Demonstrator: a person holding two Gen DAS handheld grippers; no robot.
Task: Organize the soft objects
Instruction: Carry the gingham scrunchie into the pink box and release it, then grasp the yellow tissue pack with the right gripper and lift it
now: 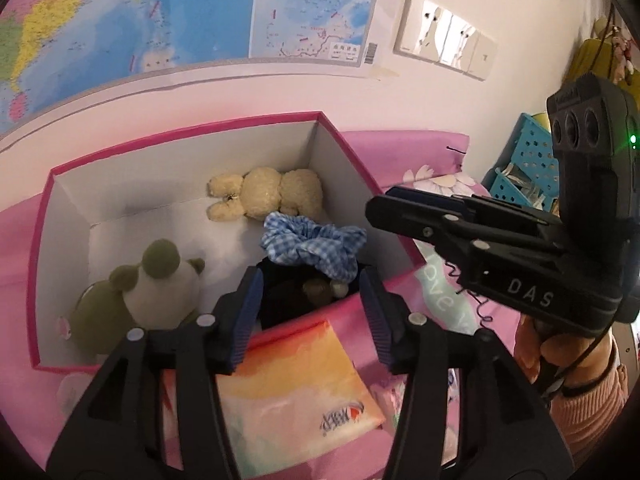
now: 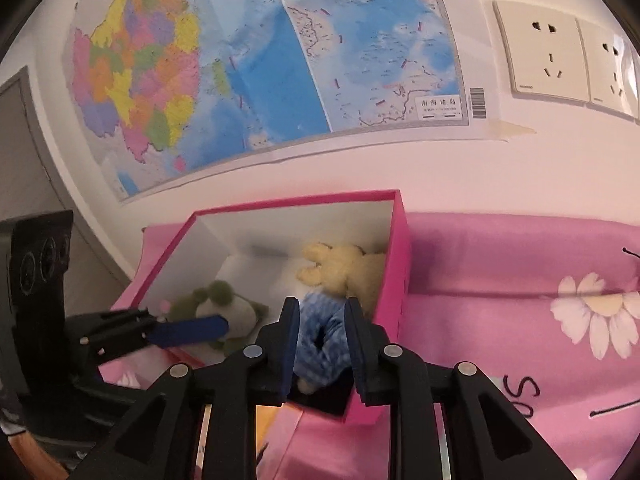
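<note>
A pink box (image 1: 192, 130) with white inside walls stands on the pink bedsheet. In it lie a cream plush rabbit (image 1: 264, 194), a green and white plush frog (image 1: 140, 292), a blue checked scrunchie (image 1: 314, 248) and a dark soft item (image 1: 288, 300) under it. My left gripper (image 1: 312, 316) is open and empty over the box's near edge. My right gripper (image 2: 322, 340) is open above the scrunchie (image 2: 320, 332), apart from it; it shows from the side in the left wrist view (image 1: 384, 204). The rabbit (image 2: 344, 270) and frog (image 2: 224, 306) also show in the right wrist view.
An orange and yellow packet (image 1: 296, 384) lies on the sheet before the box. A blue perforated basket (image 1: 524, 164) stands at the right. A wall with a map (image 2: 260, 60) and sockets (image 2: 560, 60) rises right behind the box (image 2: 400, 260).
</note>
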